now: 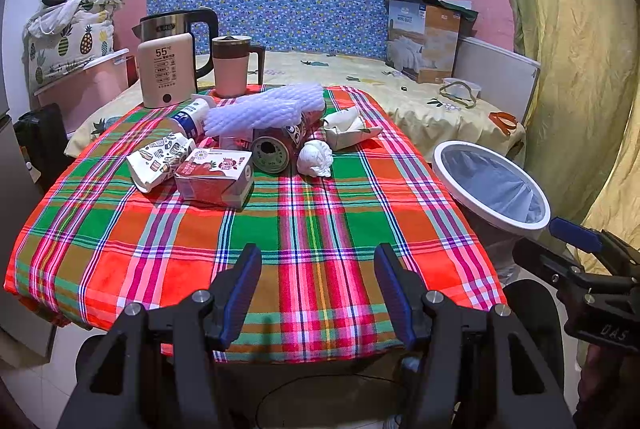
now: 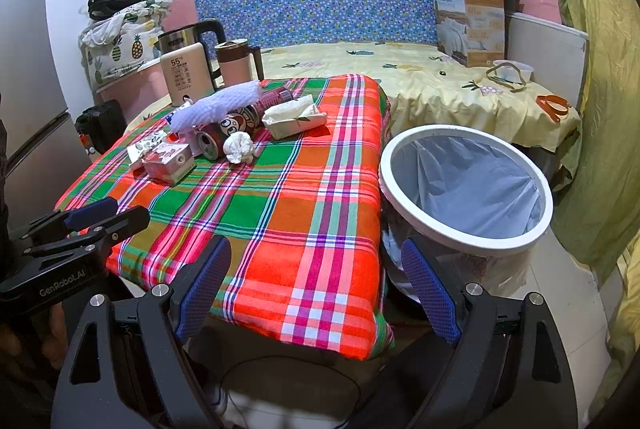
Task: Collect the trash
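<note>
Trash lies piled at the far end of the plaid-covered table [image 1: 320, 221]: a red milk carton [image 1: 216, 177], a patterned paper cup [image 1: 160, 161], a can [image 1: 276, 149] on its side, a crumpled white tissue [image 1: 316, 157], white foam netting [image 1: 266, 107], a folded paper pack [image 1: 348, 127] and a small bottle [image 1: 190, 117]. A white-rimmed bin [image 2: 466, 185] with a blue liner stands right of the table. My left gripper [image 1: 318, 293] hangs open over the near table edge, empty. My right gripper [image 2: 316, 289] is open and empty too, over the table's near right corner beside the bin.
A cream kettle [image 1: 166, 71], a steel kettle [image 1: 178, 23] and a pink mug [image 1: 232, 65] stand at the table's back left. Behind is a bed [image 2: 420, 85] with a box [image 2: 472, 23]. A curtain [image 2: 592, 69] hangs at right, a fridge [image 2: 24, 89] at left.
</note>
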{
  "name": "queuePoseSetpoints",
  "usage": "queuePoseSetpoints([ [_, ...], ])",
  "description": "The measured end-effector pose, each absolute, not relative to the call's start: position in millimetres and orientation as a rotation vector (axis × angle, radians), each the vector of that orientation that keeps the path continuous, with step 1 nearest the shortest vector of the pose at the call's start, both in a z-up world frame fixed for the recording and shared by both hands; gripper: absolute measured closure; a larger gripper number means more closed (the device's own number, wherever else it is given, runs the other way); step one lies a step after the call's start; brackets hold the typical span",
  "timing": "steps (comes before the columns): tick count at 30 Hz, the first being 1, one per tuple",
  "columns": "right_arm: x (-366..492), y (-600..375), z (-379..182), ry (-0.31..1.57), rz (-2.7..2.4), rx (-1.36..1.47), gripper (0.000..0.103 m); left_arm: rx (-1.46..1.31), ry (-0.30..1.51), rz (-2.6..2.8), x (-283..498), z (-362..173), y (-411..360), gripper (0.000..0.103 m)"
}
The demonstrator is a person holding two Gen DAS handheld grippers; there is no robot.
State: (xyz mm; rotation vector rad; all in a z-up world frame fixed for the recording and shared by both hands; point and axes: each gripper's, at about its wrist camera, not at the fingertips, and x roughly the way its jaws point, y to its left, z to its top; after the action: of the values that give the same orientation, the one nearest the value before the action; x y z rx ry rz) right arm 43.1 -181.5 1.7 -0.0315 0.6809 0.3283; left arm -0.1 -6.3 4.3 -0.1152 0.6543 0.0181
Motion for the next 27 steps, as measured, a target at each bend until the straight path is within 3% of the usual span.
queuePoseSetpoints([
  [27,42.5,-181.9,1.7,0.679,0.327,-0.032,0.015,-0.114,0.651,0.017,-1.5,4.8,-8.2,0.043],
])
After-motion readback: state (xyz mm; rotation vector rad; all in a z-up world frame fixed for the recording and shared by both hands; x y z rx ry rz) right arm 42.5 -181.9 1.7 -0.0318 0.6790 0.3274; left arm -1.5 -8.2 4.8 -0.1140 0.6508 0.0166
